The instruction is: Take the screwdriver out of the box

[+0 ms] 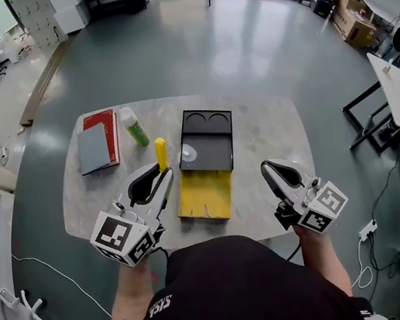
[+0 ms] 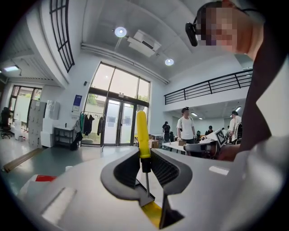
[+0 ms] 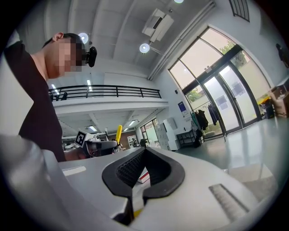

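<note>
Screwdriver (image 1: 161,154) yellow handle, blk collar. Box (image 1: 209,144) blk, yellow flap. Book (image 1: 105,122) red. Bottle (image 1: 136,132) green. Table (image 1: 275,130) pale marbled. Left gripper (image 1: 165,174), right gripper (image 1: 267,169) white w/ b&w marker cubes.

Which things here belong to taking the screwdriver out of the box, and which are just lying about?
Job: screwdriver, gripped in the left gripper jaws; open black box with its yellow panel.
Lying about: red book, grey notebook, green bottle; the right gripper, empty.
</note>
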Motion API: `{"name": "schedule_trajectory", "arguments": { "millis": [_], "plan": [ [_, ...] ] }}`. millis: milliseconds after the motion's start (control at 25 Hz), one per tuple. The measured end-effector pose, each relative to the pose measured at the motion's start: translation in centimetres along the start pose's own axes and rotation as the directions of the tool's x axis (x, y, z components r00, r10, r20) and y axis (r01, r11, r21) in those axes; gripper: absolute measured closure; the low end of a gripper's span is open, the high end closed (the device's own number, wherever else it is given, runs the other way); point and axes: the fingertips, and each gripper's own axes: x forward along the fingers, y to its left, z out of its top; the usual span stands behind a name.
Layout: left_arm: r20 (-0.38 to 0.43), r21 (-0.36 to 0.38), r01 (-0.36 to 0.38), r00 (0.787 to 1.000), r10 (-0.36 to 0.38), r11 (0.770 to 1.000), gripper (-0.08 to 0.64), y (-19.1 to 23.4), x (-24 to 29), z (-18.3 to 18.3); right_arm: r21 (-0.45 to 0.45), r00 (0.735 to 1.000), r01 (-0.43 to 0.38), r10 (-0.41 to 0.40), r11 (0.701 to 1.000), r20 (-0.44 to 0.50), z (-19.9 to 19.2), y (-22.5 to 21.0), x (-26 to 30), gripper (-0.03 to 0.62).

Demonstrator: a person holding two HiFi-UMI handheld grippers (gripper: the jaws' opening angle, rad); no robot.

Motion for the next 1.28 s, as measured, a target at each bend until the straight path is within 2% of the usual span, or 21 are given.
{"name": "schedule_trajectory", "arguments": {
  "millis": [280,480,1280],
  "plan": [
    [-0.019,-0.003,-0.008,1.0,0.008,1.0,0.486,0.0,0.5,-1.2,0.002,1.0,0.003,-0.003,1.0,-0.012,-1.2,0.0,0.8,0.58],
    [-0.033,-0.004,-0.008,0.999,0.008,1.0,0.486,-0.1,0.6,-1.6,-0.017,1.0,0.01,-0.01,1.0,-0.019,-1.5,0.1,0.7,0.581],
    [-0.043,-0.022,-0.001,0.999,0.0,1.0,0.486,0.4,0.3,-2.2,0.001,1.0,0.028,-0.028,1.0,-0.014,-1.6,0.2,1.1,0.58]
  ]
}}
